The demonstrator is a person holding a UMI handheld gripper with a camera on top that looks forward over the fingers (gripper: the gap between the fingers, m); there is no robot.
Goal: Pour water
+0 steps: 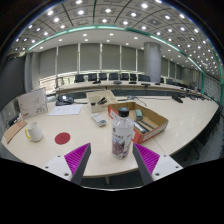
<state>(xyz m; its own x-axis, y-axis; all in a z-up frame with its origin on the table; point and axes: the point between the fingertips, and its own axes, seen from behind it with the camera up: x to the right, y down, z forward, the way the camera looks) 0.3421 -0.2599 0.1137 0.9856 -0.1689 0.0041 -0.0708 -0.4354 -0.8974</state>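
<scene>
The gripper [110,160] has its fingers spread, empty, with the water bottle [122,135] standing upright between them, just ahead. Best to advance straight and close on its middle. A white cup [34,131] sits well left; the cardboard box [140,117] crowds behind.

A big pale tabletop [180,125] fills the near part of the room. On it sits an open cardboard box [140,117] with something orange inside. Beside the box lies a small flat white thing [99,119]. Further back stands another tan box [98,98]. A sheet of paper [66,110] lies flat on the tabletop. A white board [33,102] leans upright near it. Far behind are long desks [110,85] with dark chairs and a thick grey pillar [153,62]. Many small round lights [108,11] shine on the ceiling.
</scene>
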